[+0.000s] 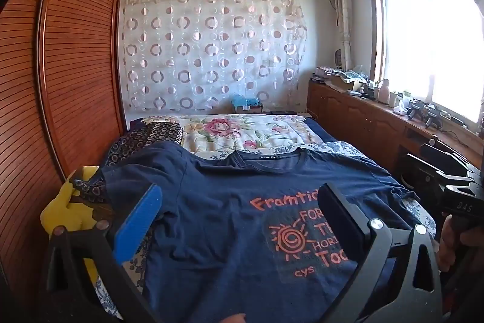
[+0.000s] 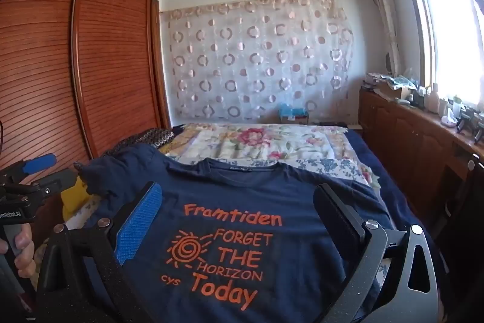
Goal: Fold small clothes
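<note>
A navy T-shirt [image 1: 217,202] with orange print lies face up and spread flat on the bed, collar away from me; it also shows in the right wrist view [image 2: 242,202]. My left gripper [image 1: 239,211] is open and empty, hovering over the shirt's left half. My right gripper [image 2: 239,214] is open and empty over the shirt's chest print. In the right wrist view the left gripper [image 2: 51,168] sits at the far left by the shirt's left sleeve. In the left wrist view the body of the right gripper [image 1: 453,196] shows at the right edge; its fingertips are out of view there.
The bed [image 1: 242,129] carries a floral quilt beyond the shirt. A patterned dark cloth [image 1: 151,135] and a yellow item [image 1: 66,211] lie at the left. A wooden wardrobe [image 1: 75,65] stands close on the left. A low cabinet [image 1: 378,117] with clutter runs under the window on the right.
</note>
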Demonstrator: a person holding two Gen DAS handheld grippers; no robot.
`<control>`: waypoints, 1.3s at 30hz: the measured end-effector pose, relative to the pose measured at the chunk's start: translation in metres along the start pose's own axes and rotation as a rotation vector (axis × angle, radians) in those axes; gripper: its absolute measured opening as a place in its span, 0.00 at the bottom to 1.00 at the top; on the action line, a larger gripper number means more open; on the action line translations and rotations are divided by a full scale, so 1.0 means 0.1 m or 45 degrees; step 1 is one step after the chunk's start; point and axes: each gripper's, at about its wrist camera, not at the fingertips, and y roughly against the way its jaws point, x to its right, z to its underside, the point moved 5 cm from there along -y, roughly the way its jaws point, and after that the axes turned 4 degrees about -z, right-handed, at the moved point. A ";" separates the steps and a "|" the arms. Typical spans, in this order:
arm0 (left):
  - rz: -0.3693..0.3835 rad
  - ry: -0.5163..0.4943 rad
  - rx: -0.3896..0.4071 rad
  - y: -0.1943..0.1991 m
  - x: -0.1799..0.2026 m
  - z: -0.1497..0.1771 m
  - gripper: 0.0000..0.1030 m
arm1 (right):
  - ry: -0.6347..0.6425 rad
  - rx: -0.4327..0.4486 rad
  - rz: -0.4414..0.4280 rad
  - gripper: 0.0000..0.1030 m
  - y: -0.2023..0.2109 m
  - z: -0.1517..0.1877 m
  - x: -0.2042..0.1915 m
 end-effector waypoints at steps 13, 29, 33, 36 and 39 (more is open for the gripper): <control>-0.013 -0.011 0.013 0.01 0.01 -0.04 1.00 | 0.015 -0.003 0.001 1.00 -0.02 0.00 -0.04; -0.014 -0.016 0.014 0.02 0.04 -0.01 1.00 | 0.006 0.001 -0.003 1.00 0.00 0.01 -0.05; -0.017 -0.017 0.016 0.02 0.04 -0.01 1.00 | 0.006 0.001 -0.004 0.99 0.00 0.01 -0.05; -0.017 -0.017 0.015 0.03 0.05 -0.01 1.00 | 0.005 0.002 -0.005 1.00 0.00 0.01 -0.05; -0.017 -0.017 0.015 0.03 0.05 -0.01 1.00 | 0.004 0.003 -0.004 0.99 0.00 0.01 -0.05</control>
